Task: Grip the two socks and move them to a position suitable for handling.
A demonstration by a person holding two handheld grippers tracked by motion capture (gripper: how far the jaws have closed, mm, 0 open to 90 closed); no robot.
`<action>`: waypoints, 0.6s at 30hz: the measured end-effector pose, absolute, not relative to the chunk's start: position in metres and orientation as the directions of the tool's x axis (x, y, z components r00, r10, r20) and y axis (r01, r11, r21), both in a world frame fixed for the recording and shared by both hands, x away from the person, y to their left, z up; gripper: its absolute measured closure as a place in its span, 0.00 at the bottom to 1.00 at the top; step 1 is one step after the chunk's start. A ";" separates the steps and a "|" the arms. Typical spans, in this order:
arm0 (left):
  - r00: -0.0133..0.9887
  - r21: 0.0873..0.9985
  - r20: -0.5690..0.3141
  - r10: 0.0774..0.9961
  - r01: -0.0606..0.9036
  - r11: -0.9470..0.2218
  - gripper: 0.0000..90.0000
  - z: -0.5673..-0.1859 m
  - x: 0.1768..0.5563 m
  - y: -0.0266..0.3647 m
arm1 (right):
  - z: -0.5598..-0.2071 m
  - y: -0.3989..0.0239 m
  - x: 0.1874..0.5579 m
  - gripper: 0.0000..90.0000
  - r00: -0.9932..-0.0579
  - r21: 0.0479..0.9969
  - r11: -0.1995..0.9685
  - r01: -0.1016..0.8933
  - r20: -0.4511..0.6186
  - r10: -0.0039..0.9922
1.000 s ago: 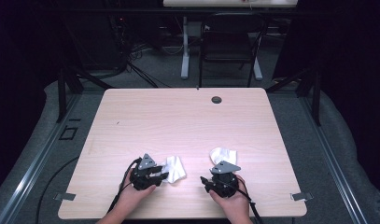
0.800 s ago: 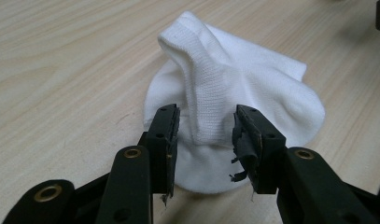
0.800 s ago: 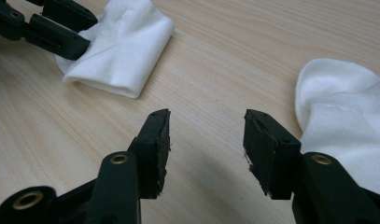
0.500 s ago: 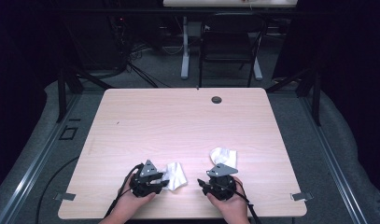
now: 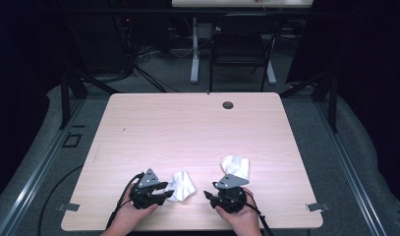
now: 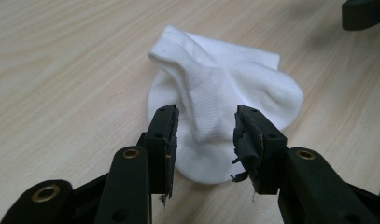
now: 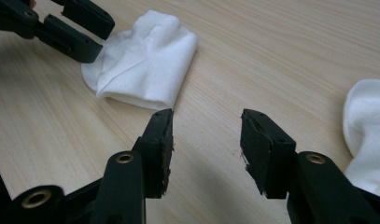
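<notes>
Left gripper [image 6: 204, 135]: jaws apart astride the crumpled white cotton sock [image 6: 225, 93], poised to pinch its raised fold.
Right gripper [image 7: 206, 140]: jaws wide, just narrowing, nothing between them; second white sock [image 7: 367, 130] beside it.

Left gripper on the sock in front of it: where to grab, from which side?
Take the raised fold of the left sock, the ridge that runs toward the left gripper. The open jaws already straddle its near end, so probably come straight ahead and low along the table, then close across the ridge. The flat layer beneath offers less to pinch.
</notes>
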State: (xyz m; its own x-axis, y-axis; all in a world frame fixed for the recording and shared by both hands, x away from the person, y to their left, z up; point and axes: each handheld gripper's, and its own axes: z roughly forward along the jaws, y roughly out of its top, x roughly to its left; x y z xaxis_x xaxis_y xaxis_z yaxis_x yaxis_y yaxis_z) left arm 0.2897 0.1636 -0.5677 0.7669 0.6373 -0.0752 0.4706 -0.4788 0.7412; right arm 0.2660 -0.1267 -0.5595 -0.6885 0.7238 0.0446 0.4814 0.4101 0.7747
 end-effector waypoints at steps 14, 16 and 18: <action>0.754 0.679 -0.039 0.655 0.501 -0.537 0.77 -0.576 0.288 0.164 | -0.558 -0.123 0.265 0.66 -0.694 0.762 0.419 0.493 0.054 0.718; 0.751 0.686 -0.045 0.659 0.503 -0.526 0.79 -0.576 0.289 0.164 | -0.557 -0.121 0.264 0.70 -0.698 0.763 0.418 0.492 0.058 0.714; 0.748 0.691 -0.043 0.662 0.500 -0.521 0.81 -0.577 0.290 0.165 | -0.556 -0.118 0.263 0.73 -0.708 0.758 0.432 0.488 0.055 0.704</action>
State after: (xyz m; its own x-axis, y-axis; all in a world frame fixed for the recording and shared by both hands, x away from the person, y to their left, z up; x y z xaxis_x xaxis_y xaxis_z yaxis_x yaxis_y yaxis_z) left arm 0.2903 0.1648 -0.5772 0.7484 0.6618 -0.0429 0.5005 -0.5212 0.6913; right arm 0.2628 -0.1180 -0.5558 -0.7080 0.7041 0.0546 0.4883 0.4322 0.7582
